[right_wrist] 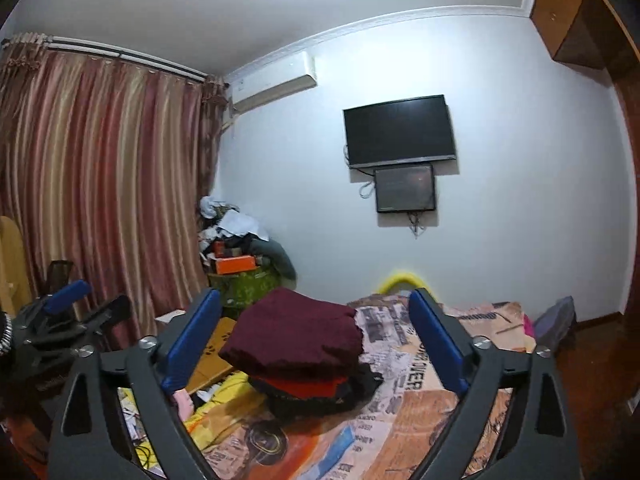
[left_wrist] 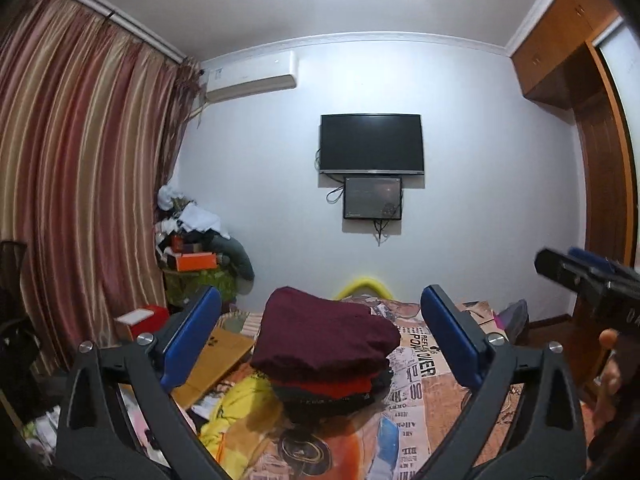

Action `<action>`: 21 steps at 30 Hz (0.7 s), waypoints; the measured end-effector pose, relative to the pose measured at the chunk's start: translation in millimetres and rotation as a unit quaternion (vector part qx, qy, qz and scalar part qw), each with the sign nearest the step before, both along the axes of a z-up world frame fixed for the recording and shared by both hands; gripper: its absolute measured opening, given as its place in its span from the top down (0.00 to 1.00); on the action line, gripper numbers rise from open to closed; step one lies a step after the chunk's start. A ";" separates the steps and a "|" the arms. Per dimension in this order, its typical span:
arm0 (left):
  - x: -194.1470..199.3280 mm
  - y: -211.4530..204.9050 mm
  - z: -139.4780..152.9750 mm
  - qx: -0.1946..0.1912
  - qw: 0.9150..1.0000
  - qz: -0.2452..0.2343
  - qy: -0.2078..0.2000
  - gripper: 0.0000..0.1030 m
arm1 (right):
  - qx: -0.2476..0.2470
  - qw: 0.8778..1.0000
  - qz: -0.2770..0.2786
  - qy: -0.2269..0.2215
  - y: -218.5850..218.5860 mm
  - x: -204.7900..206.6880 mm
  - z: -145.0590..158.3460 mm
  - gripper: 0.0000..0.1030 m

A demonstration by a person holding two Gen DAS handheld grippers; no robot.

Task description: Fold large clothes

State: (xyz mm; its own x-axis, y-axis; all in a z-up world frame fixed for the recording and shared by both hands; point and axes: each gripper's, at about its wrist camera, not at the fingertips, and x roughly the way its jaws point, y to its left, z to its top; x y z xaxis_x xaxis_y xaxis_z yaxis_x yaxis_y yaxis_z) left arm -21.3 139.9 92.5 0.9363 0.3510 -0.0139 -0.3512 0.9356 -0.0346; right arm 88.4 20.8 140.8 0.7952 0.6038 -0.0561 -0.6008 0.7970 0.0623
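Observation:
A stack of folded clothes sits on the bed: a maroon garment (left_wrist: 324,332) (right_wrist: 296,336) on top, a red one (left_wrist: 332,388) (right_wrist: 308,388) under it, and a dark one (left_wrist: 332,404) at the bottom. My left gripper (left_wrist: 320,294) is open, its blue pads wide on either side of the stack and short of it, with nothing between them. My right gripper (right_wrist: 314,294) is open too and holds nothing. Each gripper shows at the edge of the other's view: the right gripper (left_wrist: 576,268) and the left gripper (right_wrist: 68,304).
The bed cover (left_wrist: 420,400) has a newspaper print. A yellow cloth (left_wrist: 240,408) and a flat cardboard sheet (left_wrist: 216,356) lie left of the stack. A cluttered pile (left_wrist: 192,240) fills the corner by the striped curtain (left_wrist: 80,160). A TV (left_wrist: 371,143) hangs ahead, and a wardrobe (left_wrist: 600,160) stands at the right.

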 end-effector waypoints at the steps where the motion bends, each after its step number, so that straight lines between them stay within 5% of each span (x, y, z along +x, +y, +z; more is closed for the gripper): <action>1: -0.9 0.3 -1.0 -0.003 1.000 0.005 0.002 0.02 | -0.001 1.000 -0.002 0.003 0.5 1.2 -0.7 0.02; 21: -4.9 -4.5 -18.8 -0.016 1.000 0.017 0.020 0.01 | -0.015 0.999 0.012 0.033 -3.2 -1.1 -21.1 0.00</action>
